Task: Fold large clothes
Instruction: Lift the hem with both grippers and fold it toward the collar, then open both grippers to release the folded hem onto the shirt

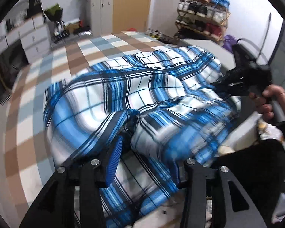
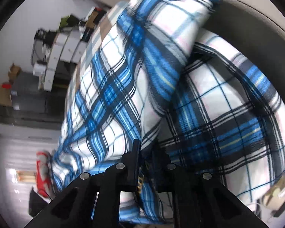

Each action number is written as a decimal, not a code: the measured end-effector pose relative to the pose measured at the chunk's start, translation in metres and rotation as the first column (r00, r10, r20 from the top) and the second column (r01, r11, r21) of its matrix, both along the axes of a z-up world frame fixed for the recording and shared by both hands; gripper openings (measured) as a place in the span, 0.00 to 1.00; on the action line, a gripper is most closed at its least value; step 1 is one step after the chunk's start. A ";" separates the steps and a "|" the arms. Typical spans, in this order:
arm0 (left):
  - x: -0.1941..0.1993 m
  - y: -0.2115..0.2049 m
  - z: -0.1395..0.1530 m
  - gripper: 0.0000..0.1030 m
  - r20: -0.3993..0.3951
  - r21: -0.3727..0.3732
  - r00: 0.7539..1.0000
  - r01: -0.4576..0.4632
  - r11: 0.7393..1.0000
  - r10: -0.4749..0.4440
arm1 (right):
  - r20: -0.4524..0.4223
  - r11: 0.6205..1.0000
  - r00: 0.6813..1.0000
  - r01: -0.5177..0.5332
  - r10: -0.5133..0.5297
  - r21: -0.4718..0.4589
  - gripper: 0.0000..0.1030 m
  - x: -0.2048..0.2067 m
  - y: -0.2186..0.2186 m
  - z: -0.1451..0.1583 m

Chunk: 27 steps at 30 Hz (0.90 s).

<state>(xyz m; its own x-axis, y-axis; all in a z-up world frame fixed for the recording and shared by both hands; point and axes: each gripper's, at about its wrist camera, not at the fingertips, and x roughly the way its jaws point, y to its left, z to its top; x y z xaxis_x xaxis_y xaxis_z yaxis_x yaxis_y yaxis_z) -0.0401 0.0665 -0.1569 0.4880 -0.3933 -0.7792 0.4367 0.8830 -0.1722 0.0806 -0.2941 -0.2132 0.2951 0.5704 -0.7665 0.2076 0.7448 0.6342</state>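
A large blue, white and black plaid garment (image 1: 142,95) lies bunched over a checked brown, blue and white bed cover (image 1: 70,60). My left gripper (image 1: 142,144) has cloth draped between and over its wide-set fingers; its blue ribbed pad (image 1: 115,159) shows on the left. My right gripper (image 1: 235,87), held by a hand at the right, is pinched on the garment's right edge. In the right wrist view the plaid cloth (image 2: 161,76) fills the frame, and the gripper (image 2: 146,152) is shut on a fold of it.
A shoe rack (image 1: 203,13) stands at the back right. White drawers (image 1: 36,36) and a white cabinet (image 1: 101,13) stand at the back left. A grey surface (image 1: 203,43) borders the bed on the right.
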 end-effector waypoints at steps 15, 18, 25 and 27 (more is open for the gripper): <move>0.037 0.040 0.055 0.52 -0.117 -0.262 0.993 -0.030 0.964 -0.001 | -0.026 0.922 0.980 -0.195 0.198 -0.334 0.98 -0.041 0.011 0.071; 0.042 0.046 0.079 0.52 -0.096 -0.337 0.995 0.000 0.942 -0.035 | 0.064 0.923 0.971 -0.198 0.231 -0.330 0.98 -0.038 0.010 0.099; 0.045 0.055 0.102 0.79 0.005 -0.354 0.999 -0.045 0.934 0.050 | 0.166 0.868 0.922 -0.253 0.351 -0.428 0.98 0.009 0.072 0.127; 0.059 0.044 0.079 0.79 -0.046 -0.334 0.998 -0.049 0.941 0.036 | 0.170 0.821 0.890 -0.296 0.422 -0.488 0.98 0.024 0.098 0.123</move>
<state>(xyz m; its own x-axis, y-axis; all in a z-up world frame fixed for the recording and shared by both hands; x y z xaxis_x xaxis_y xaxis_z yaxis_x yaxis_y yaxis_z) 0.0190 0.1105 -0.0775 0.4822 -0.6143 -0.6246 0.3871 0.7890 -0.4771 0.1045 -0.1963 -0.0905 0.3590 0.2982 -0.8844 -0.2550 0.9429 0.2144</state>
